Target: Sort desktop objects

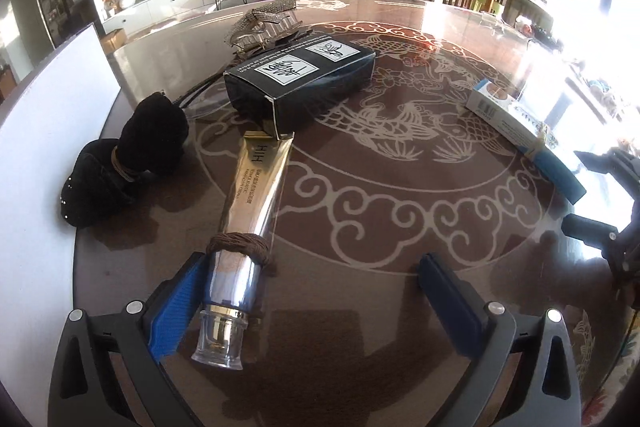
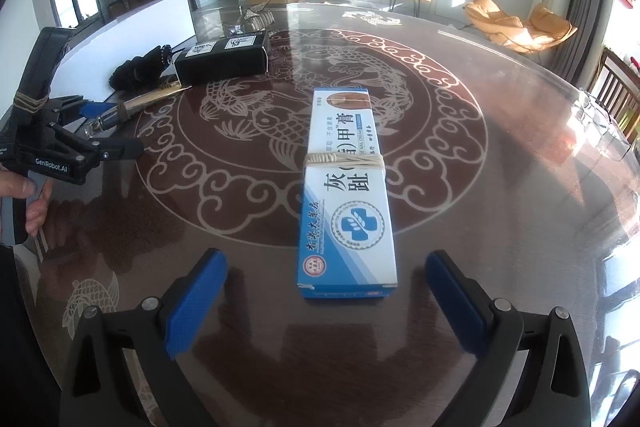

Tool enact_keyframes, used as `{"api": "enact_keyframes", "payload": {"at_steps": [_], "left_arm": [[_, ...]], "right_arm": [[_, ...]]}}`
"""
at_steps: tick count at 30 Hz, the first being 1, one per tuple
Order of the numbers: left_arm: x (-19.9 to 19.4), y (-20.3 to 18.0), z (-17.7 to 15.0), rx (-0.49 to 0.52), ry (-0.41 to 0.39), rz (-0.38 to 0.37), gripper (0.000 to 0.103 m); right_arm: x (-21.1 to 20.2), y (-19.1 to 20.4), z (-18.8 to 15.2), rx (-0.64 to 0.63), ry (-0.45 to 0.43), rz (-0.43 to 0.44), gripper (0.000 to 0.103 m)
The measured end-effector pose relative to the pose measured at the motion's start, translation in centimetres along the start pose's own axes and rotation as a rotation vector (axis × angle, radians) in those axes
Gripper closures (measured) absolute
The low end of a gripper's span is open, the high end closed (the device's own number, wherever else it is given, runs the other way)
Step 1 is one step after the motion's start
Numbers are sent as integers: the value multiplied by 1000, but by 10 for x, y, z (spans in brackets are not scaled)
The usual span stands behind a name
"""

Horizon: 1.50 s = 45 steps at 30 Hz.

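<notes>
A gold and silver cosmetic tube point(image 1: 248, 219) with a brown cord round it lies on the round table, its clear cap toward me. My left gripper point(image 1: 312, 287) is open; the tube's cap end lies against its left finger point(image 1: 176, 307). A black box point(image 1: 300, 75), a black cloth pouch point(image 1: 132, 151) and a glittery hair clip point(image 1: 264, 23) lie beyond. A blue and white ointment box point(image 2: 348, 195) tied with pale string lies straight ahead of my open right gripper point(image 2: 324, 303), its near end between the fingertips. The ointment box also shows in the left wrist view point(image 1: 516, 119).
A white board point(image 1: 52, 131) stands along the table's left edge. The table point(image 2: 460, 227) is dark glass with a fish pattern. The left gripper shows in the right wrist view point(image 2: 60, 147), held by a hand. Chairs and a TV stand beyond the table.
</notes>
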State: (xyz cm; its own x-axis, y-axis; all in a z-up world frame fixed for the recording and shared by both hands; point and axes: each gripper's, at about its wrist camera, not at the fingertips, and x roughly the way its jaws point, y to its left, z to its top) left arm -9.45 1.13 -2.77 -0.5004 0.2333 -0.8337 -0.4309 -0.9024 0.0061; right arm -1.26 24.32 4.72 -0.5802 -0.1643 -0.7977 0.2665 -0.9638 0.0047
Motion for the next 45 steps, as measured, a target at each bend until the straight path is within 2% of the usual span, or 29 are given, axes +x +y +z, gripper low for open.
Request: {"api": "enact_keyframes", "payload": {"at_steps": [6, 11, 13, 21, 32, 33, 34, 35, 36, 45], "left_arm": [[-16, -6, -19, -35, -4, 8, 0], [-27, 31, -25, -215, -62, -103, 0], [-27, 35, -24, -226, -74, -125, 0], [-7, 6, -9, -66, 1, 44, 0], [1, 7, 10, -127, 42, 79, 0], [-2, 6, 9, -127, 24, 80, 12], [-7, 6, 8, -124, 0, 79, 38], [-11, 7, 7, -124, -10, 82, 49], [-15, 8, 5, -127, -15, 76, 75], [-38, -7, -29, -229, -49, 47, 75]], "right_arm": [[0, 1, 0, -1, 0, -6, 3], [0, 1, 0, -1, -1, -8, 3], [-1, 1, -1, -1, -2, -4, 3], [-1, 1, -1, -3, -3, 22, 3], [0, 2, 0, -5, 4, 18, 3], [0, 2, 0, -4, 4, 16, 3], [0, 2, 0, -4, 4, 13, 3], [0, 2, 0, -4, 4, 9, 3], [0, 2, 0, -5, 4, 6, 3], [0, 1, 0, -2, 4, 15, 3]]}}
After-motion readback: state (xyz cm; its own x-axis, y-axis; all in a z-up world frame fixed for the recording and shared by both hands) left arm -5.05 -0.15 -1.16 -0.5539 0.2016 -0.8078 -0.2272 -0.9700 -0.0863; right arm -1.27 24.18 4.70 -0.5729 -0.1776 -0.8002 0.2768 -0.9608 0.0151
